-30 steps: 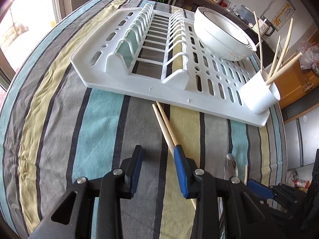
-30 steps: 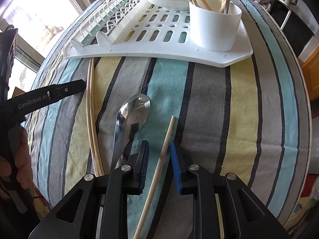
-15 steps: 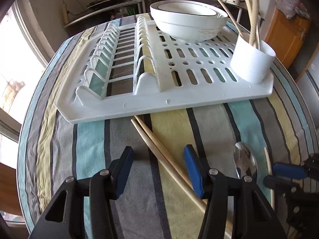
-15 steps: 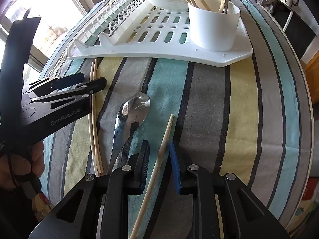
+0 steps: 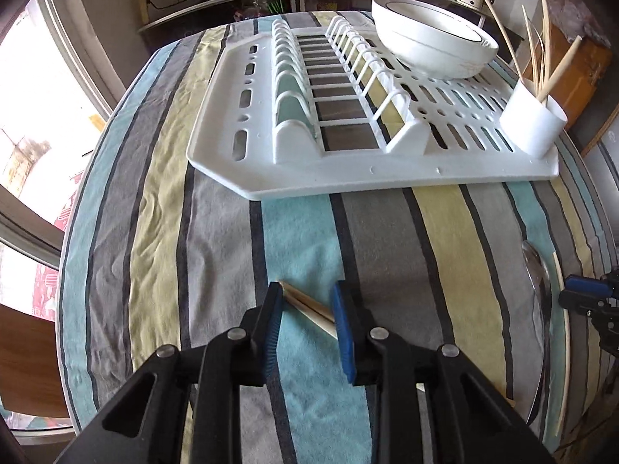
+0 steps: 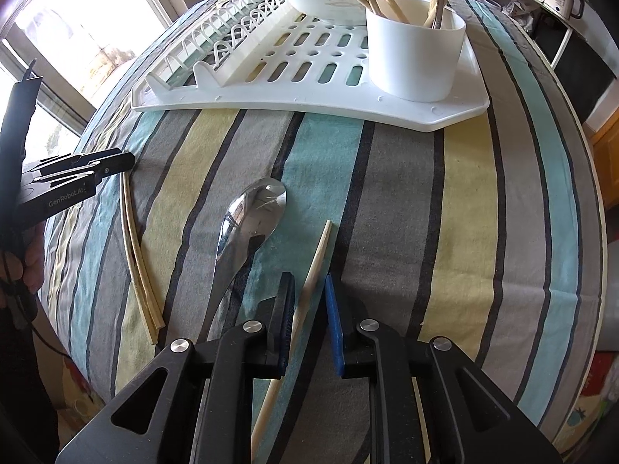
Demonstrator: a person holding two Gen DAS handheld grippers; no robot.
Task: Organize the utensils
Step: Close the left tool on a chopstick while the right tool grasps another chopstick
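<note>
At the left, the left gripper (image 5: pixel 305 309), jaws parted, straddles the tips of a pair of pale wooden chopsticks (image 5: pixel 309 307) lying on the striped counter (image 5: pixel 387 239); its side reads "GenRobot.AI". Rightward lies a shiny steel spoon (image 6: pixel 247 224), then the right gripper (image 6: pixel 307 301), narrowly parted around a single wooden chopstick (image 6: pixel 309 274). Closing off-centre could pinch only one of the pair, or roll the sticks away from the white plastic utensil cup (image 6: pixel 414 58) far right.

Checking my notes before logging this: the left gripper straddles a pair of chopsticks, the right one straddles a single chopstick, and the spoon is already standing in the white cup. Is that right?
Not quite: the spoon isn't in the white cup. The right wrist view shows it lying flat on the striped cloth, beside the single chopstick between the right gripper fingers. The left gripper does straddle the pair of chopsticks.
</note>
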